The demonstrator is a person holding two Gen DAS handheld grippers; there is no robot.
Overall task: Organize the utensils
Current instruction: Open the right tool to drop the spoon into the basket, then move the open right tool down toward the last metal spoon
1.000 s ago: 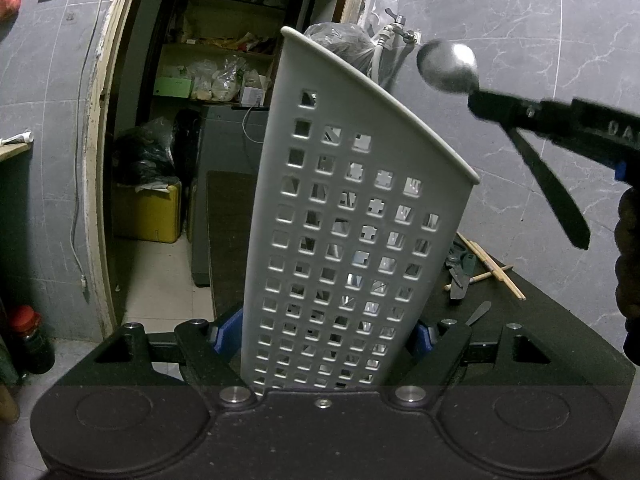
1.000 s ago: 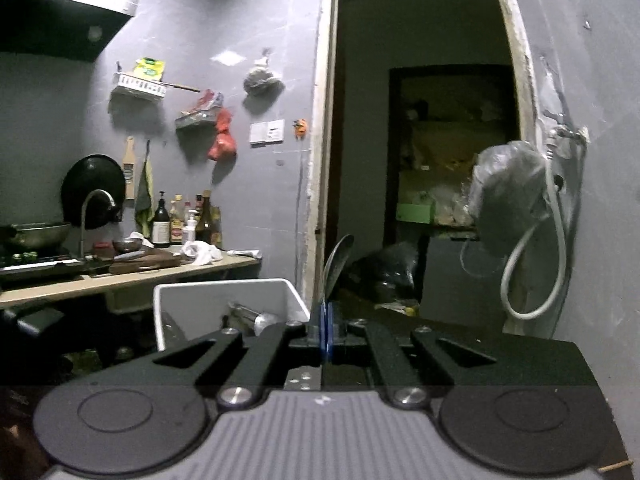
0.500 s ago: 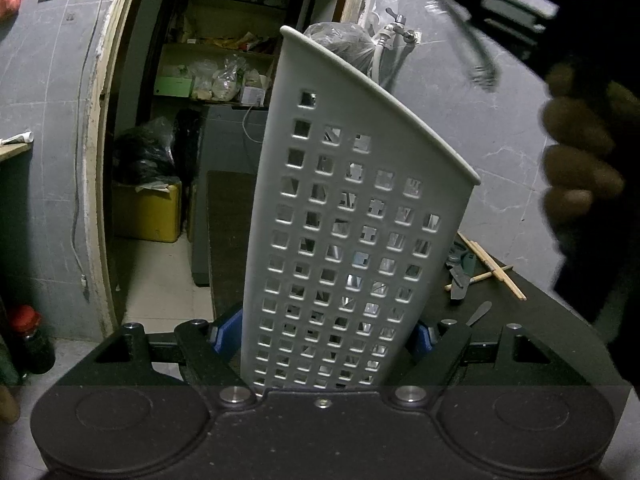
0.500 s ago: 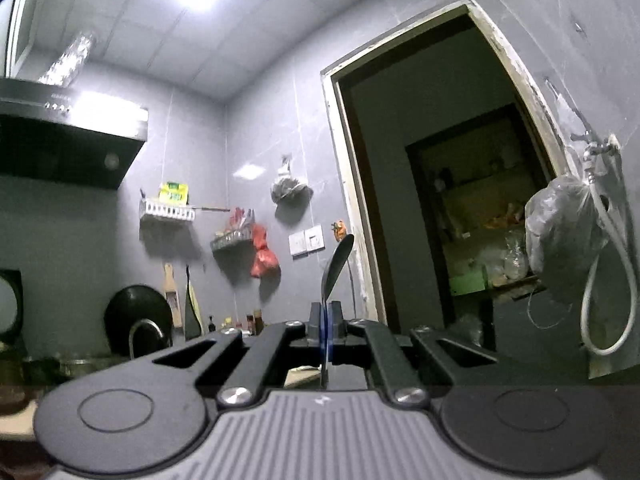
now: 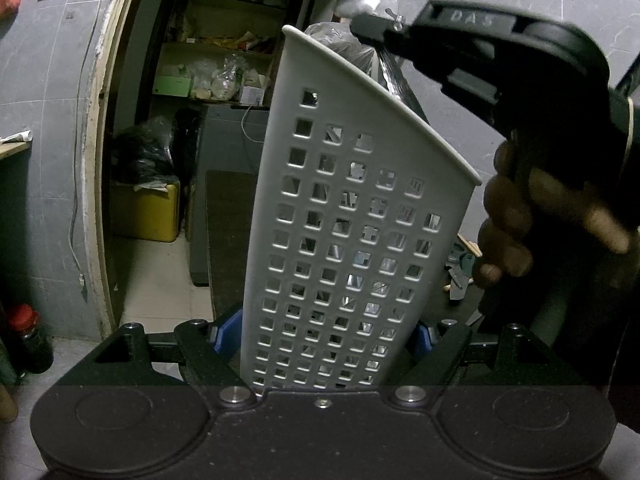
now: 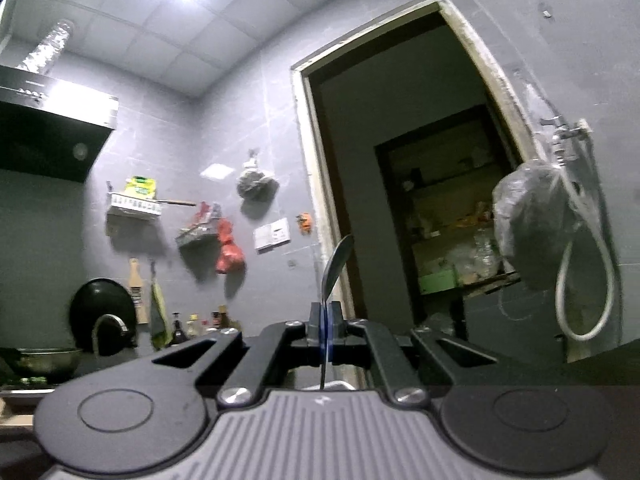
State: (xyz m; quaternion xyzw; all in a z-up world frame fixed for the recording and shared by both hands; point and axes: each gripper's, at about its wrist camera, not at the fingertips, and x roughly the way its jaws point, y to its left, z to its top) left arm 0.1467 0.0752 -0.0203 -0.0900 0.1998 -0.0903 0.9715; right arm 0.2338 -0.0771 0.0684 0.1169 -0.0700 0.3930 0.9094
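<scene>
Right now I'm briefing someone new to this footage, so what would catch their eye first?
In the left wrist view, the tall white perforated holder fills the middle, clamped between the left tool. Above its rim at upper right, the right tool carries a spoon, bowl up and blurred. In the right wrist view, that spoon stands upright, pinched between the blue pads before the dark doorway.
</scene>
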